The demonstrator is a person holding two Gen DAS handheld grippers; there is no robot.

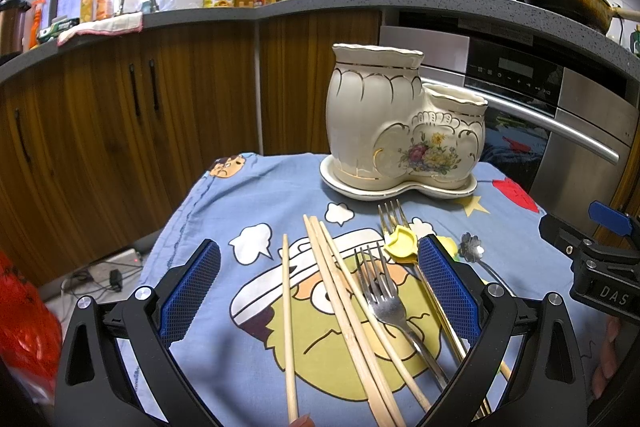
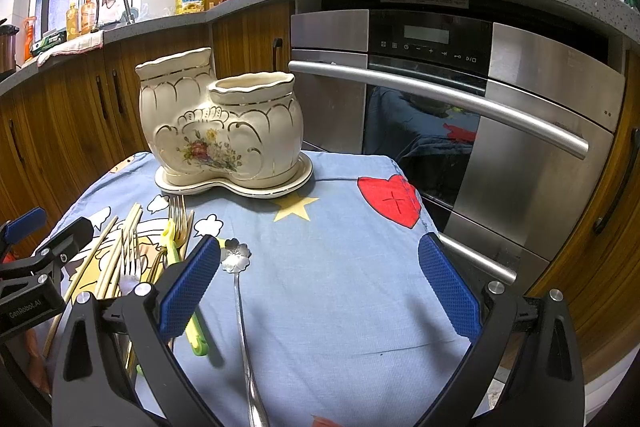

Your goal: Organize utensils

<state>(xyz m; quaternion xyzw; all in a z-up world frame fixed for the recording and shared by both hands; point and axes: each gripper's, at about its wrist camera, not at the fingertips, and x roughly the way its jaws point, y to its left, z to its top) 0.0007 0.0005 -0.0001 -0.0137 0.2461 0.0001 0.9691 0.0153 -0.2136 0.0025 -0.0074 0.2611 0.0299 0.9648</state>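
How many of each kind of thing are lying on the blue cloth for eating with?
Chopsticks: 4
Forks: 2, one silver, one gold
Flower-ended spoon: 1
Yellow-green handled utensil: 1
Total: 8, all outside the ceramic holder.

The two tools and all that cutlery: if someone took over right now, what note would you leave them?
Left tool: open, holding nothing, over the chopsticks and steel fork.
Right tool: open, holding nothing, the flower-headed spoon between its fingers.
Ceramic holder stands on its saucer at the cloth's far side; nothing shows above its rims.
Gold fork and yellow-green utensil also lie on the cloth.
Done: nothing visibly. Left: every utensil.
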